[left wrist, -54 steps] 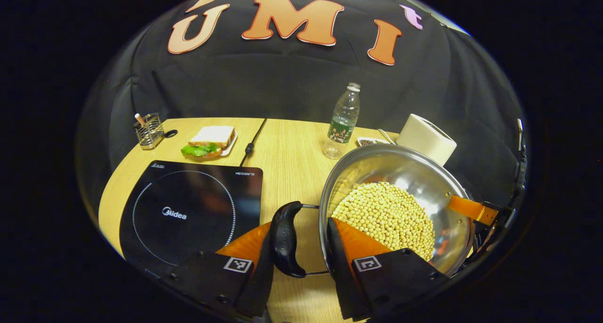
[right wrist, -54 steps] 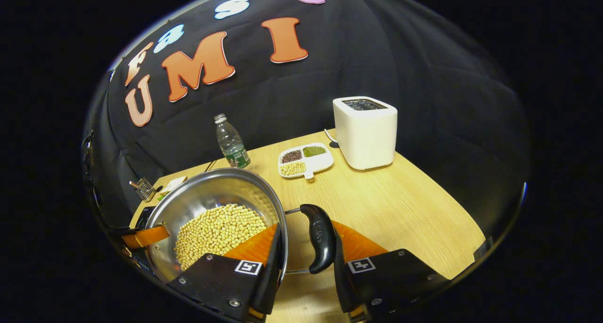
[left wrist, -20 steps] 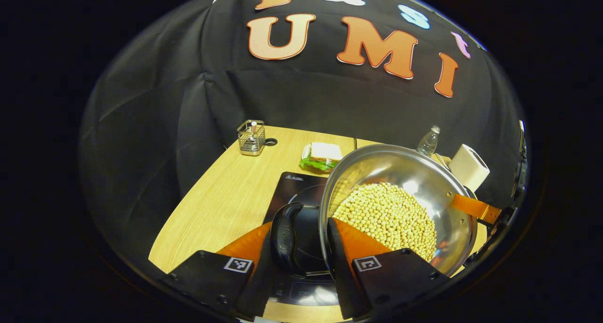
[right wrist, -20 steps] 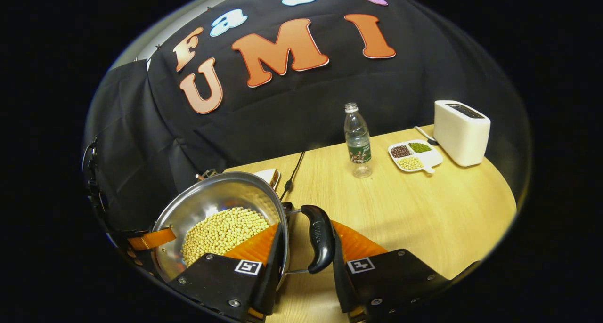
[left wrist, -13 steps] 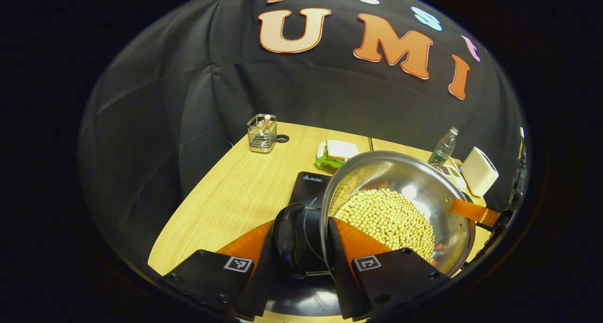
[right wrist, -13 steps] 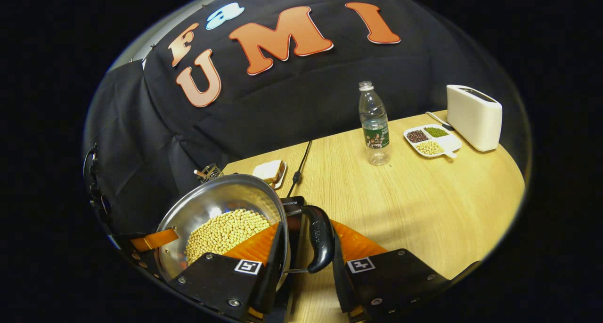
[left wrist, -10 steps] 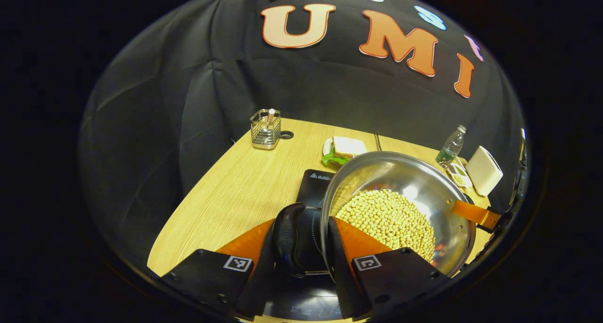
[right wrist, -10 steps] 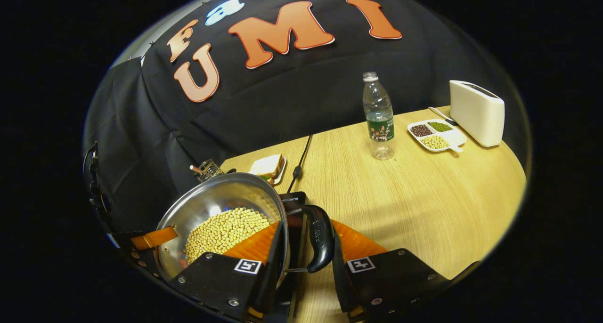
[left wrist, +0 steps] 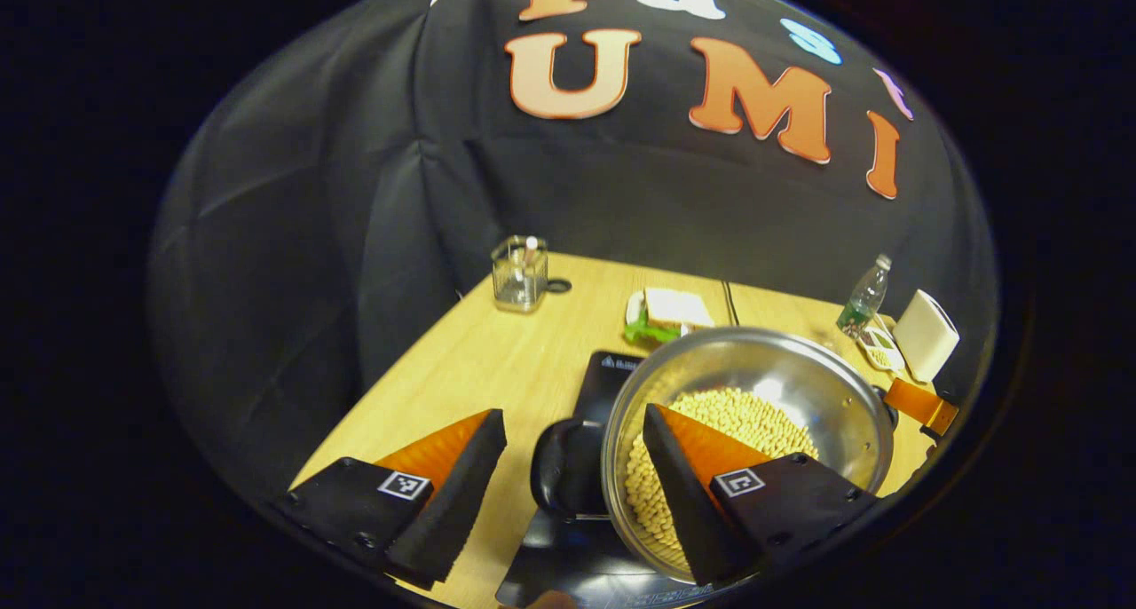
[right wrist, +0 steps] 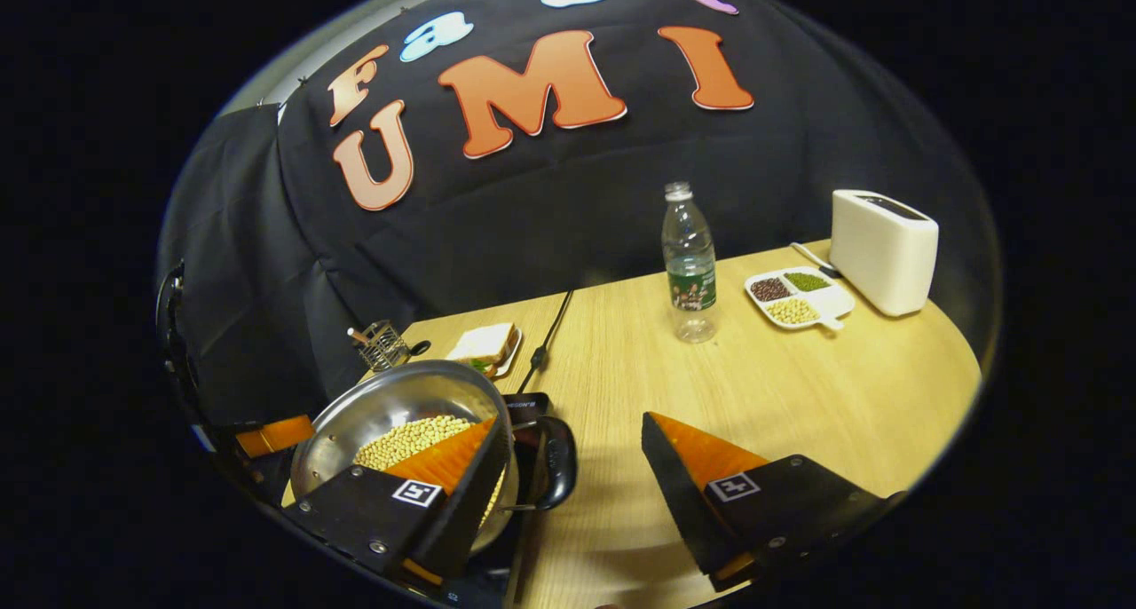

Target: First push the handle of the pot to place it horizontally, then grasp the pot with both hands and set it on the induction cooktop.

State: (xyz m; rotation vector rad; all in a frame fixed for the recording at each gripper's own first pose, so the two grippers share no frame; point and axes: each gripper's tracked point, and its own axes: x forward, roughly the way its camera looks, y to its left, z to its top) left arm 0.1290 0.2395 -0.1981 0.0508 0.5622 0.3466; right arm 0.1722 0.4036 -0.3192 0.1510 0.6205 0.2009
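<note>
Wooden table (right wrist: 799,396) bears steel pot (left wrist: 799,387) heaped with beans (left wrist: 737,414).

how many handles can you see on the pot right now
2. One black handle is on the pot's side by the left gripper, the other handle on its side between the open right gripper's fingers. None seems hidden.

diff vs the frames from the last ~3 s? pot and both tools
Both tools let go: the left tool and right tool, earlier clamped on the pot's black handles, now stand open around them. The pot of soybeans was carried from the bare table onto the induction cooktop, where it now sits. Bottle, toaster and sandwich stayed put.
</note>
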